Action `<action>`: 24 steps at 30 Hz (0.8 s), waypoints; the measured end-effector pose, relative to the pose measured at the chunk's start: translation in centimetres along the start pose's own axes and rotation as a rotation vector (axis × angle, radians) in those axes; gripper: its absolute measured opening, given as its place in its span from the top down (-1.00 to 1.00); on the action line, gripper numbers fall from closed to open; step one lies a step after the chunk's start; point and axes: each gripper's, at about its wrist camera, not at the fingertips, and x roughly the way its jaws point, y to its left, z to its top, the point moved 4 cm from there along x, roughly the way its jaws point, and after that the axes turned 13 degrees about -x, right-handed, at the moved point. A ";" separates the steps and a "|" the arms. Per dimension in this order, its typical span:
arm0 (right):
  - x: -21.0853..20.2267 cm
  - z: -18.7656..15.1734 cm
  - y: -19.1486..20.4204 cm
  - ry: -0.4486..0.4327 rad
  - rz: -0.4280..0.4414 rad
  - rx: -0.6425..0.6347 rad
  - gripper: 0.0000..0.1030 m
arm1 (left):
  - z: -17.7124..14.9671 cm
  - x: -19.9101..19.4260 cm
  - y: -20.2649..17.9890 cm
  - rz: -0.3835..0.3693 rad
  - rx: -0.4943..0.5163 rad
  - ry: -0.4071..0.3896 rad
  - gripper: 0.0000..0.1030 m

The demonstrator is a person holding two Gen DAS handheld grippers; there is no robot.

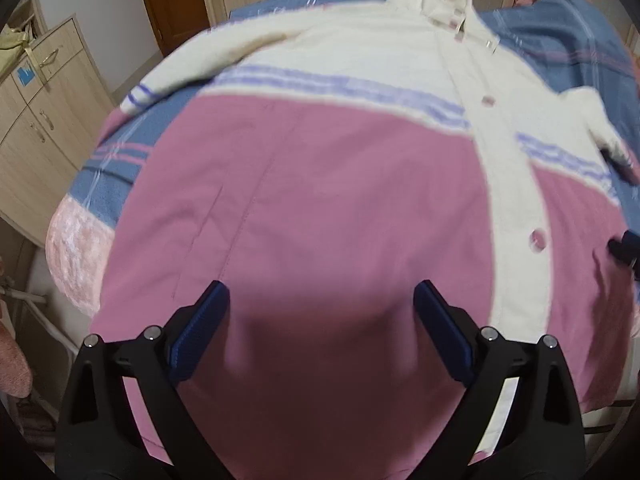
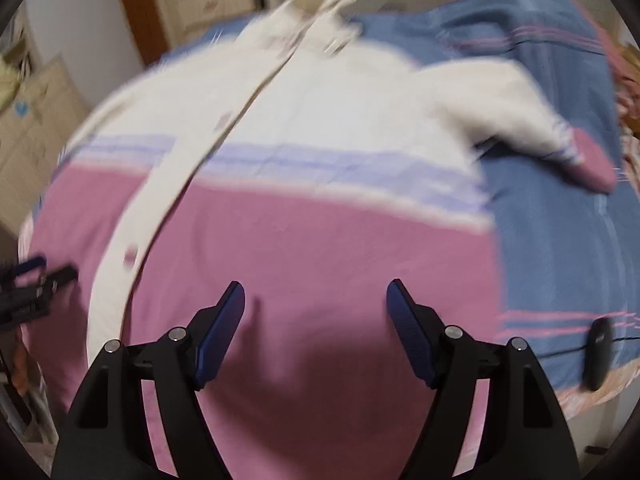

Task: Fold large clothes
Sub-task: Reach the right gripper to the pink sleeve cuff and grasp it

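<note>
Nearest, left tongs: black frame, blue ribbed pads, spread wide with nothing between them, hovering above the lower pink panel of the garment. Right tongs: same build, likewise spread and empty, over the pink panel on the other side of the placket; each pair shows at the edge of the other's view.

Item: large pink-and-cream button-front shirt, soft woven cloth, cream upper body and collar, a band of lilac stripes across the chest, pink below. Lies front-up and spread flat on the bed, hem nearest, collar farthest. Cream button placket runs hem to collar and appears fastened by pink buttons. Right sleeve, cream with a pink cuff, lies out across the bedding; left sleeve, cream with blue cuff stripes, lies out to the other side.

Handling, by judgement: light, limp, will sag and crease when lifted, not fragile, not slippery. Best taken by a pinch at hem corners, side seams, shoulders or cuffs, both pairs together so the panel stays taut. Folding looks not yet begun.

Beneath: blue blanket with pink and white stripes covering the bed. Small black oval device on a cord lies on it near the right side. Beyond: pale wooden cabinets and a brown door.
</note>
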 end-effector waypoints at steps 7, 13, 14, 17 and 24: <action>2.9 3.4 -27.2 -0.004 -0.182 0.605 -0.96 | 3.4 -0.7 -4.8 -0.084 0.040 -0.085 -0.91; 10.8 -0.3 -41.1 0.056 -0.163 1.019 -0.31 | 3.3 1.2 -9.2 -0.077 0.136 -0.039 -0.91; 11.4 -1.3 -41.9 0.005 -0.107 1.084 0.20 | 3.4 1.6 -9.5 -0.075 0.143 -0.040 -0.91; 9.8 -3.1 -42.1 -0.104 -0.012 1.163 0.90 | 3.6 1.7 -11.4 -0.081 0.172 -0.056 -0.91; 3.0 -10.9 -37.1 -0.048 -0.071 1.071 0.86 | 3.1 2.1 -15.2 -0.117 0.230 -0.052 -0.91</action>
